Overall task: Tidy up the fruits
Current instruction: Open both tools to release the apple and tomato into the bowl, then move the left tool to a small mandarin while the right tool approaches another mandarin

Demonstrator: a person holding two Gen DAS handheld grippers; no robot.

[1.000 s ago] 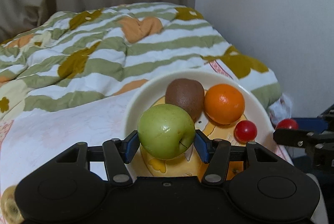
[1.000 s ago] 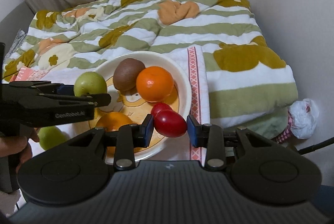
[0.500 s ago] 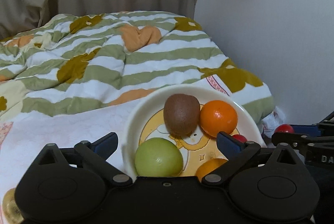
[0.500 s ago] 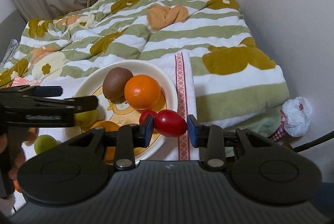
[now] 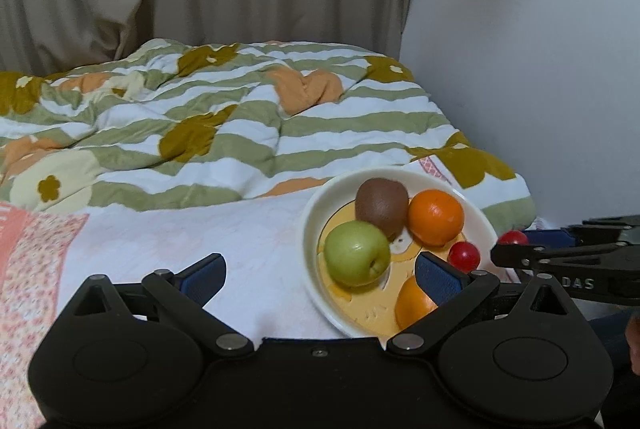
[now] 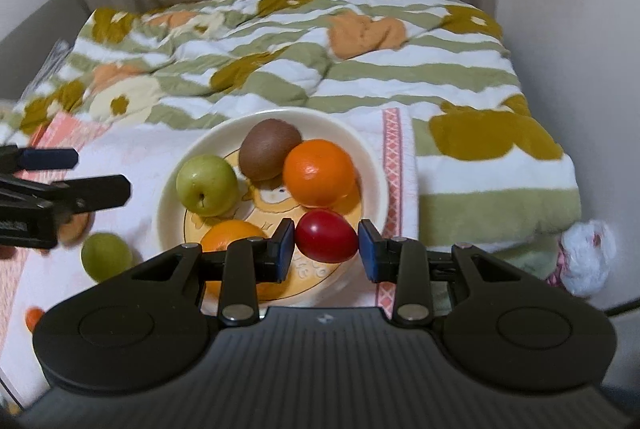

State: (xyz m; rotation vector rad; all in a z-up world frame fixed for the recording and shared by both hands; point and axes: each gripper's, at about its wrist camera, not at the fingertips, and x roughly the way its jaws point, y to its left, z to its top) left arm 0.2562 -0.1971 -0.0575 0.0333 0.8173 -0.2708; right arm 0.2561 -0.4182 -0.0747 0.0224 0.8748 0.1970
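Observation:
A cream plate (image 6: 370,165) (image 5: 310,225) on the bed holds a green apple (image 6: 207,185) (image 5: 356,253), a brown kiwi (image 6: 269,148) (image 5: 381,206), an orange (image 6: 319,172) (image 5: 435,217), a second orange (image 6: 228,235) (image 5: 414,303) and a small red tomato (image 5: 463,256). My left gripper (image 5: 318,275) is open and empty, just left of the plate's near edge. My right gripper (image 6: 326,243) is shut on a red tomato (image 6: 326,236) (image 5: 512,238), above the plate's near right rim.
A green fruit (image 6: 106,256) and a small orange fruit (image 6: 34,317) lie on the white cloth left of the plate. The striped quilt (image 6: 280,61) covers the bed behind. A wall stands close on the right, with a white plastic bag (image 6: 586,257) below it.
My left gripper opened and let the green apple down onto the plate, then drew back to the left. My right gripper kept hold of the red tomato and shifted slightly over the plate's edge.

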